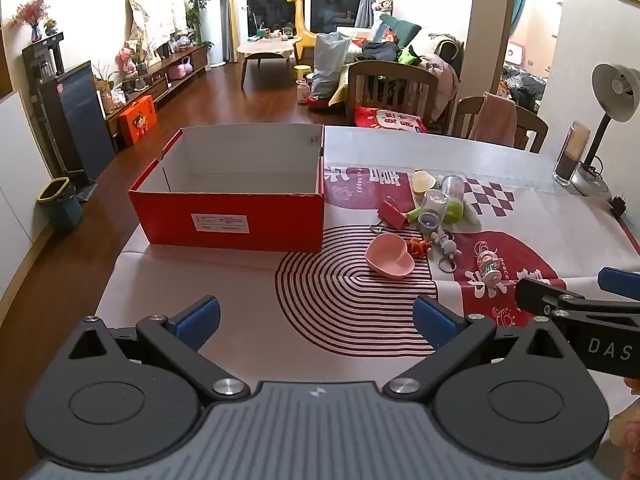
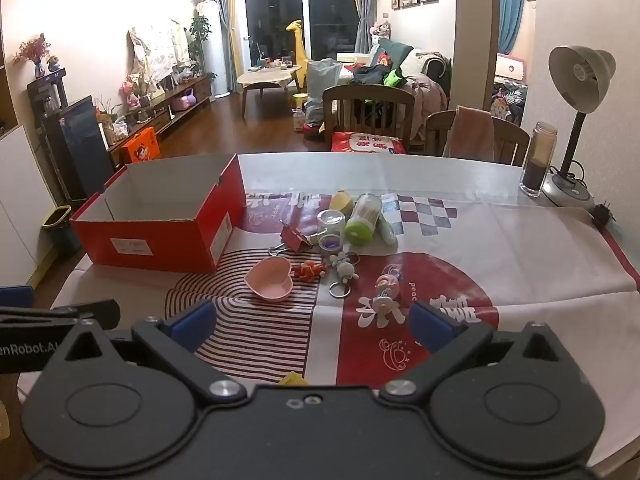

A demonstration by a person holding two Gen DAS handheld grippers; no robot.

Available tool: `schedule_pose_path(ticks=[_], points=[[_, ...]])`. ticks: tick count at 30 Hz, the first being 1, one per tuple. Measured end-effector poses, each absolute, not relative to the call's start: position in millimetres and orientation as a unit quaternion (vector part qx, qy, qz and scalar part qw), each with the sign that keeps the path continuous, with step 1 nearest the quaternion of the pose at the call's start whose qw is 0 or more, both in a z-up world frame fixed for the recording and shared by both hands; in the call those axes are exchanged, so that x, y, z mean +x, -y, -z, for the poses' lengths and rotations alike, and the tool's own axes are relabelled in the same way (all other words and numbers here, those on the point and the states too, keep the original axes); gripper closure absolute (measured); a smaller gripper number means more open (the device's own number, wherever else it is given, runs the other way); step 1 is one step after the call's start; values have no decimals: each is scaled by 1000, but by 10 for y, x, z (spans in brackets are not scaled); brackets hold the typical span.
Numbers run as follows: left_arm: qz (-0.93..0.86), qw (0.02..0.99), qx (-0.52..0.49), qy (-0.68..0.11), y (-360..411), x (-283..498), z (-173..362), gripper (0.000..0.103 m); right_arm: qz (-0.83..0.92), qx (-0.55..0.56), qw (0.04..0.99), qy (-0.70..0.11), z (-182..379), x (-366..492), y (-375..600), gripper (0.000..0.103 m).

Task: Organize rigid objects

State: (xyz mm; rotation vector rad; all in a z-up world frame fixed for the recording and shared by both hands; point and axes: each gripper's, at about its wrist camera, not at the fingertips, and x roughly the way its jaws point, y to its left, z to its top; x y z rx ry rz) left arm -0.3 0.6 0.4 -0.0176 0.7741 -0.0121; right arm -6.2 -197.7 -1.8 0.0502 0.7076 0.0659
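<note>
Red cardboard box (image 2: 160,232) sits empty; both grippers, left gripper (image 1: 316,320) and right gripper (image 2: 312,326), hang spread, holding nothing. Nearest the right, the pink heart-shaped bowl (image 2: 270,284) suits a rim pinch.

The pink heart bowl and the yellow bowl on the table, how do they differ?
The pink heart bowl sits upright, opening up, nearest the grippers; the yellow bowl lies tipped on its side farther back, against the green-capped jar. The pink one stands nearly alone beside an orange toy; the yellow one is crowded among containers. Both are small, empty, and outside the red box.
</note>
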Motion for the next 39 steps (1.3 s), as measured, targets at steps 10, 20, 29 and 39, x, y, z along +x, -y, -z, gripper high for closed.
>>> schedule_pose_path(ticks=[10,20,29,39], points=[[14,925,-15,-379,-12,-17,-4,0,-27,26,937,-347,18,-43,2002,0],[20,928,-25,-372,-9,37,-28,0,-30,22,938,-345,-11,-31,2032,0],[24,932,-29,-360,-12,1,-86,0,-31,15,940,-340,-15,-50,1968,0],[22,931,-50,-360,-82,-2,-79,0,-44,16,941,-336,-31,-62,1950,2]])
